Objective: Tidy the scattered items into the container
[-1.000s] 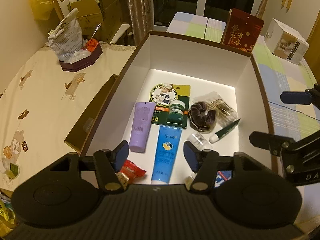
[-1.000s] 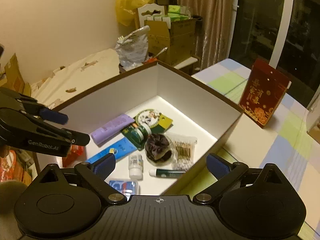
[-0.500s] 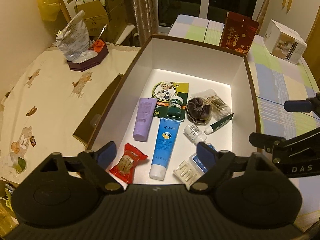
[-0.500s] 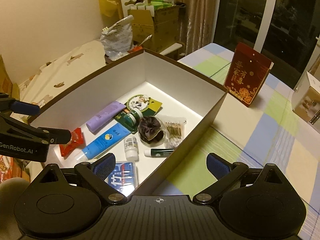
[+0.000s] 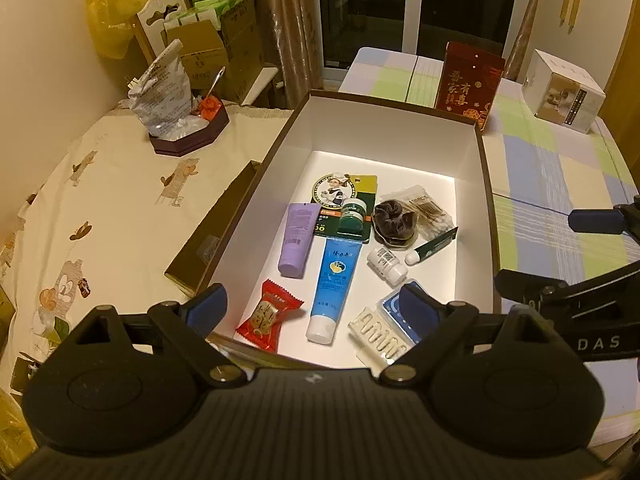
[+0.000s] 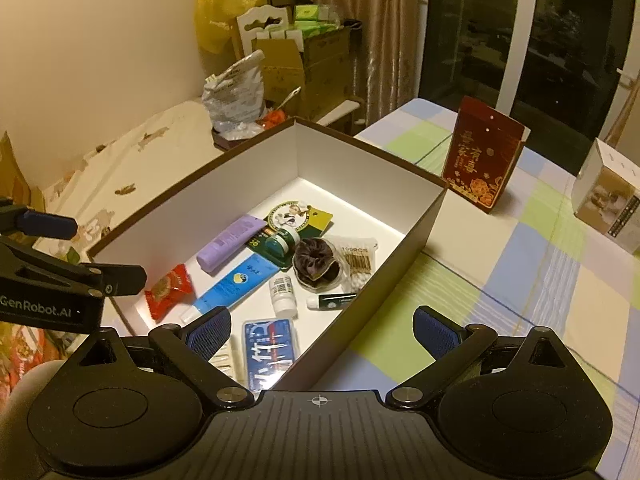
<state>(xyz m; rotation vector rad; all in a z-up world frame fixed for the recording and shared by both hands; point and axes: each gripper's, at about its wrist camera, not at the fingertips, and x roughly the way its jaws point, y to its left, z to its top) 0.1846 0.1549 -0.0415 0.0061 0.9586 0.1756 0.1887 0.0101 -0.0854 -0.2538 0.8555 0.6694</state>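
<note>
Both grippers hang above the near end of the box [image 5: 486,184], and neither holds anything: the left gripper [image 5: 312,306] has its fingers wide apart over the near wall, and the right gripper [image 6: 322,326] has its fingers just as far apart, straddling the box's near right corner.

The small things all lie flat on the box floor. At the near left is the red candy [image 5: 269,314], with the blue tube [image 5: 334,280] just right of it and the purple tube [image 5: 298,238] beyond. Farther in sit the green jar [image 5: 352,216] on its card, the dark hair tie [image 5: 394,222] against the bag of cotton swabs [image 5: 426,212], a small white bottle [image 5: 386,264] and a green-capped stick [image 5: 432,246]. The floss pick case [image 6: 270,346] lies at the near right. They are spread in one layer (nothing stacked), so I judge each was let go low and left where it fell.

The far half of the floor is bare, and the walls stand tall all round. The worktop [image 6: 520,300] to the right shows only a red packet [image 6: 482,164] and a white carton [image 6: 608,196], both upright and well clear of the box. No loose small item shows outside, so the tidying looks nearly or fully done.
</note>
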